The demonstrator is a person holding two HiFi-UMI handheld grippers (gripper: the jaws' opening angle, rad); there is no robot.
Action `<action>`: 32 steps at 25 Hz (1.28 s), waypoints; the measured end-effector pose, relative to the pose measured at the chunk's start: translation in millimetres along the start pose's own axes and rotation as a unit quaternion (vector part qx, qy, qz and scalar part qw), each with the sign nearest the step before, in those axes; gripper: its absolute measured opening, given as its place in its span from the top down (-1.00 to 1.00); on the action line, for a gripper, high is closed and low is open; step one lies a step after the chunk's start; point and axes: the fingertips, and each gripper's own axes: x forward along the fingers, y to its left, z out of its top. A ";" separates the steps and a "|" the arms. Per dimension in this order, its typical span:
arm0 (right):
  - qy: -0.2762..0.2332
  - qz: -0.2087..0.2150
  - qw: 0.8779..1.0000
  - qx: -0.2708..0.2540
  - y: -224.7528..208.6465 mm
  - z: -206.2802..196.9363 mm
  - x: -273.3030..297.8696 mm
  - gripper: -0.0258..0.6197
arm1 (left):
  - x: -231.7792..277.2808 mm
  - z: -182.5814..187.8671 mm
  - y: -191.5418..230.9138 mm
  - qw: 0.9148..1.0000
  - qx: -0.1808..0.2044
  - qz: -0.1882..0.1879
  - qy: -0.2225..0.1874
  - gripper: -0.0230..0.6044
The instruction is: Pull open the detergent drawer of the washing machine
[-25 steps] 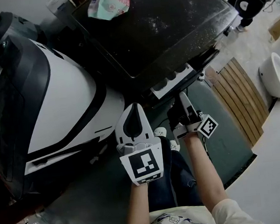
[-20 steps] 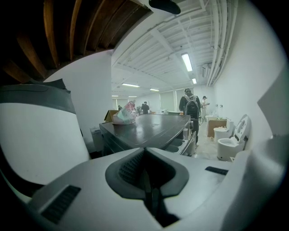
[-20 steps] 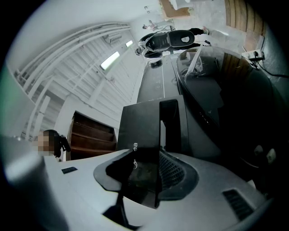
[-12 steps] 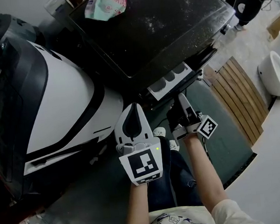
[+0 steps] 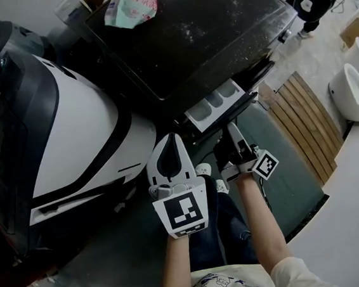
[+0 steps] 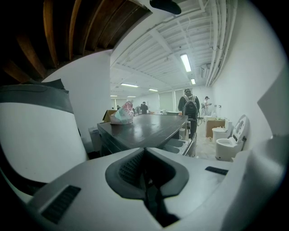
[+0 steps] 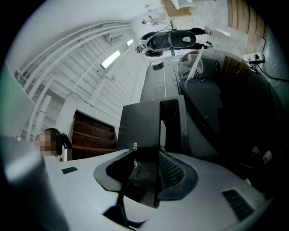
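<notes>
At the far left a large white-and-black machine body [image 5: 70, 138] fills the frame, its curved edge running down toward the middle. Between that edge and the washing machine [image 5: 199, 29] lies a dark, narrow gap of floor.

The left gripper [image 5: 170, 142] hangs over this gap, just beside the white body's lower edge and apart from the washer's front. In the left gripper view its jaws [image 6: 144, 151] are pressed together with nothing between them. They point across the washer's flat top, where a crumpled colourful bag [image 5: 128, 5] sits near the far left corner.

The detergent drawer [image 5: 213, 104] stands out from the washer's front edge, below the lid's near corner, with its pale compartments open to view from above. Its front end juts over the floor toward the person.

The right gripper [image 5: 232, 131] meets that front end from below. In the right gripper view the drawer's dark flat front panel [image 7: 144, 126] runs between the jaws [image 7: 151, 158], which are closed against it. The person's knees [image 5: 220, 231] are close under both grippers, so there is little room toward the body.

To the right of the right gripper a dark green mat [image 5: 285, 173] lies bare as far as a wooden slatted board [image 5: 305, 126]. Beyond the board's outer edge, on pale floor, stands a white toilet [image 5: 353, 93], well apart from the drawer.
</notes>
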 end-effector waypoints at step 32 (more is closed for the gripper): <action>0.009 0.004 1.000 -0.001 8.3 3.1 -18.6 0.38 | -9.1 7.1 -12.6 1.000 0.000 -0.009 -0.015 0.88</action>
